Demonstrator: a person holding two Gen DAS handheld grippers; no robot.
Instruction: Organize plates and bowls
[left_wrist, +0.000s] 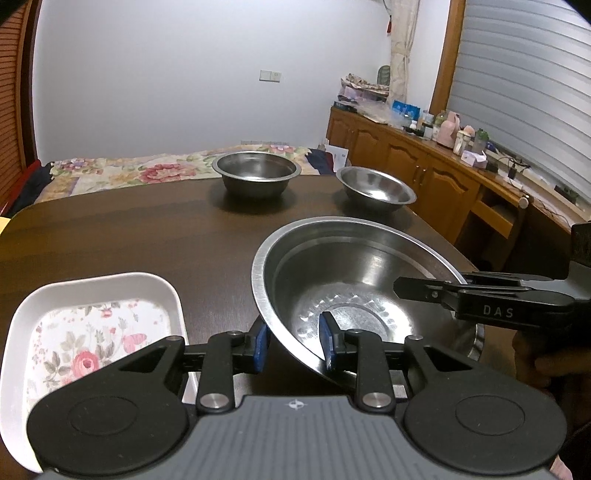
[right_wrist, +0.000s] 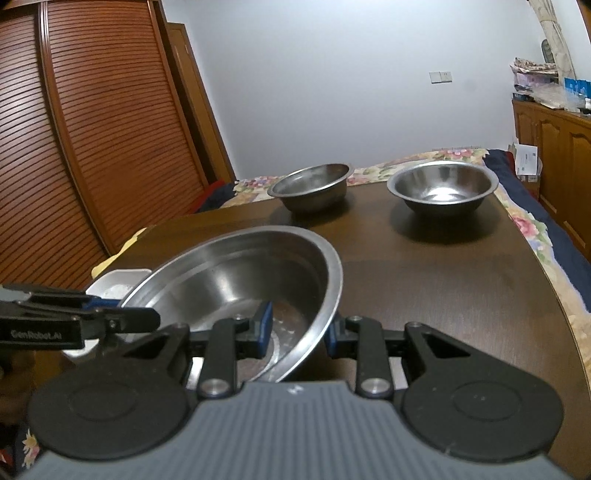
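A large steel bowl (left_wrist: 354, 273) is held over the dark wooden table (left_wrist: 129, 236) by both grippers. My left gripper (left_wrist: 293, 341) is shut on its near left rim, one blue pad inside and one outside. My right gripper (right_wrist: 299, 330) is shut on the opposite rim of the same bowl (right_wrist: 240, 273); it shows in the left wrist view at the right (left_wrist: 424, 290). Two smaller steel bowls (left_wrist: 256, 173) (left_wrist: 375, 188) stand apart at the table's far side. A white floral rectangular plate (left_wrist: 96, 332) lies at the near left.
A bed with a floral cover (left_wrist: 129, 170) lies beyond the table. Wooden cabinets with clutter (left_wrist: 436, 162) line the right wall. A slatted wooden wardrobe (right_wrist: 92, 129) stands to the left. The table's right edge (right_wrist: 576, 332) is close to the bed.
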